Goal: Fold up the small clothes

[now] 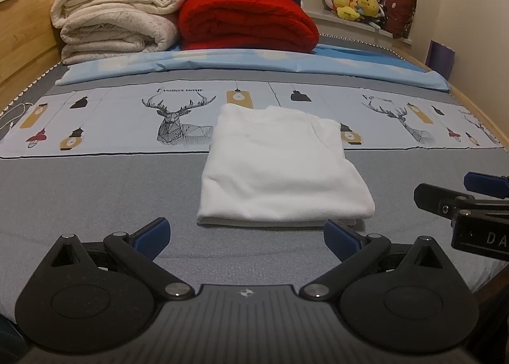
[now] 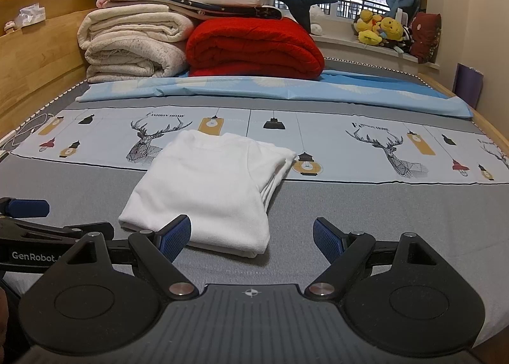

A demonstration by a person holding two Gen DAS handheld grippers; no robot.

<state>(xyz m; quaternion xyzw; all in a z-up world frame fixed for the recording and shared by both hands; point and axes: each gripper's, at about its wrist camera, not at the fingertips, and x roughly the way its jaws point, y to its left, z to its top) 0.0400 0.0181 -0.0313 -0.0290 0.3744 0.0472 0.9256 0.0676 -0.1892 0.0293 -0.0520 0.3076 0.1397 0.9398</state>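
A white garment (image 1: 280,166) lies folded into a compact rectangle on the grey bed sheet; it also shows in the right wrist view (image 2: 210,189). My left gripper (image 1: 246,235) is open and empty, just in front of the garment's near edge. My right gripper (image 2: 251,236) is open and empty, at the garment's near right corner, its left pad close to the fabric. The right gripper shows at the right edge of the left wrist view (image 1: 470,201), and the left gripper shows at the left edge of the right wrist view (image 2: 47,230).
Folded cream blankets (image 1: 117,17) and a red quilt (image 1: 248,20) are stacked at the bed's far end, on a light blue sheet (image 1: 254,63). A wooden bed frame (image 1: 19,39) runs along the left. Plush toys (image 1: 356,4) sit on the window ledge.
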